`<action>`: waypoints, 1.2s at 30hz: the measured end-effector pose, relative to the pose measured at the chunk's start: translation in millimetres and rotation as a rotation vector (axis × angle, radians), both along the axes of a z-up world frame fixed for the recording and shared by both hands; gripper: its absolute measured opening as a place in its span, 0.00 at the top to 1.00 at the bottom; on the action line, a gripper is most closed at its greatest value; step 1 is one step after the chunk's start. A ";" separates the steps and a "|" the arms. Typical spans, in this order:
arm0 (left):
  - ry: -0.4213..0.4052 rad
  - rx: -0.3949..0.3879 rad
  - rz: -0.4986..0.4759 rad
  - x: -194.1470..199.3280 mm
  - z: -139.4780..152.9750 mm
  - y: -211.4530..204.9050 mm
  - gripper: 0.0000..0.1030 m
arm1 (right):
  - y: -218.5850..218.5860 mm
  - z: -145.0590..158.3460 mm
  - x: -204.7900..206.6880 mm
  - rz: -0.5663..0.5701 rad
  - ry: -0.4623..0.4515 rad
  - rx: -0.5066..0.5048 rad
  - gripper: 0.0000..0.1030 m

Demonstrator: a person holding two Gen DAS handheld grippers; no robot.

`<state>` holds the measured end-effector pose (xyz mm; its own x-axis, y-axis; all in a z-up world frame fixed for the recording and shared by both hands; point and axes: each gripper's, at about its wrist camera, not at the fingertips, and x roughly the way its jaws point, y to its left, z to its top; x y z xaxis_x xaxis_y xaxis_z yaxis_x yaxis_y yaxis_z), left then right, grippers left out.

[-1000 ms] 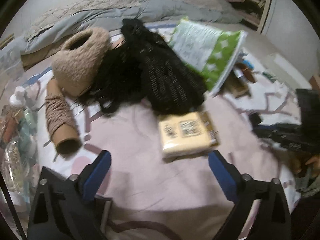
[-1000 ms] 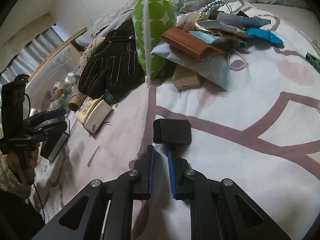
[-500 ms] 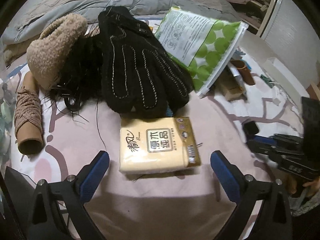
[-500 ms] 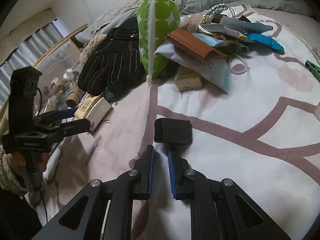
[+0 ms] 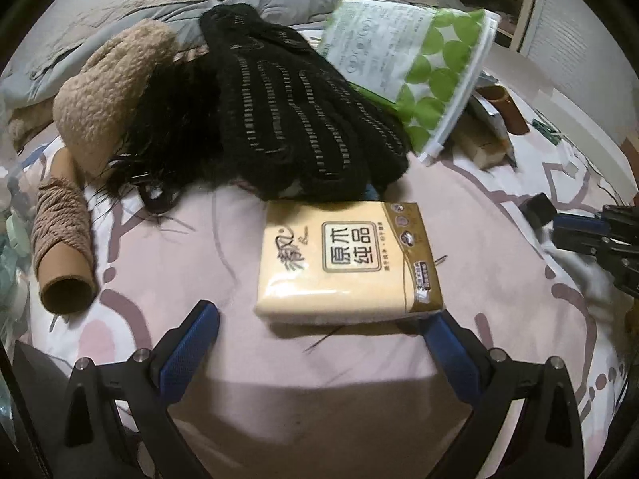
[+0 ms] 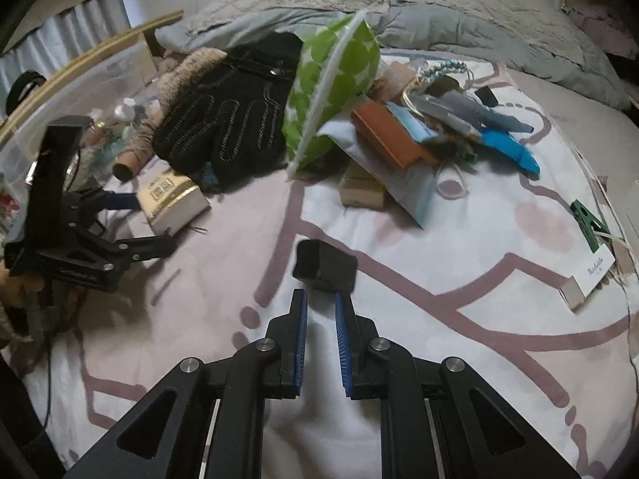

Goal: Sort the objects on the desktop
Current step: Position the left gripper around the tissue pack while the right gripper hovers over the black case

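A yellow tissue pack [image 5: 347, 263] lies flat on the pink patterned bedsheet [image 5: 199, 247], in front of a black knit glove [image 5: 295, 119]. My left gripper [image 5: 321, 311] is open wide just short of the pack's near edge, its fingers on either side of that edge and clear of it. In the right wrist view the left gripper [image 6: 151, 221] reaches towards the tissue pack [image 6: 171, 199]. My right gripper [image 6: 321, 293] is shut, pinching a small black box [image 6: 323, 265] at its fingertips. The left wrist view shows that box [image 5: 537, 207] at the right gripper's [image 5: 559, 225] tip.
A tan fleece hat [image 5: 108, 99], black hair-like strands and a yarn tube [image 5: 60, 239] lie left of the glove. A green-dotted pouch [image 5: 419, 68] leans behind it. An orange case [image 6: 387, 135], a blue item [image 6: 511, 151], a green clip [image 6: 587, 219] and a white card [image 6: 587, 279] lie to the right.
The left gripper has come down closer to the tissue pack, which now lies between its tips. The right gripper has rolled and risen a little, with the black box staying at its fingertips.
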<state>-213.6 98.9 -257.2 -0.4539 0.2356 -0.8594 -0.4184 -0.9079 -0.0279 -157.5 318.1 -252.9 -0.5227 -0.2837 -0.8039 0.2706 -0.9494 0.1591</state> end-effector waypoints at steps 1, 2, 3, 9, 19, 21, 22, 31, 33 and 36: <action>0.000 -0.001 0.008 -0.6 0.5 -2.2 0.01 | -0.3 1.9 0.1 0.000 0.009 -0.002 0.86; 0.004 -0.012 0.011 -1.1 0.8 -4.1 0.01 | -0.3 4.0 0.2 0.000 0.021 -0.004 0.86; 0.008 -0.026 0.011 -1.3 0.5 -4.9 0.00 | -0.9 5.6 0.4 -0.002 0.026 -0.003 0.86; 0.043 -0.073 -0.021 3.8 -3.9 -4.3 0.00 | -13.4 4.4 0.3 0.020 0.043 0.061 0.16; 0.096 -0.092 -0.036 10.0 -6.4 -2.2 0.00 | -7.3 -21.3 -5.9 0.000 -0.034 0.129 0.03; 0.089 -0.090 -0.035 9.1 -5.4 -2.8 0.00 | -5.7 -23.8 -7.4 -0.004 -0.047 0.128 0.00; 0.085 -0.087 -0.035 8.5 -4.7 -3.3 0.00 | -5.7 -24.8 -7.6 -0.003 -0.047 0.130 0.00; 0.067 0.024 -0.015 -0.6 18.2 -14.0 0.00 | -1.0 -27.3 -4.7 -0.001 -0.036 0.114 0.00; 0.082 0.040 -0.015 -2.9 24.2 -13.1 0.00 | -4.1 -28.2 -4.5 0.000 -0.035 0.135 0.00; 0.093 0.040 -0.013 -7.4 27.2 -9.3 0.00 | -5.2 -29.4 -2.4 -0.002 -0.025 0.139 0.00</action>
<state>-221.0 89.5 -230.0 -0.5277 0.2753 -0.8036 -0.4328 -0.9012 -0.0245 -159.9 312.9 -282.3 -0.5022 -0.1680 -0.8483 0.2664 -0.9633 0.0331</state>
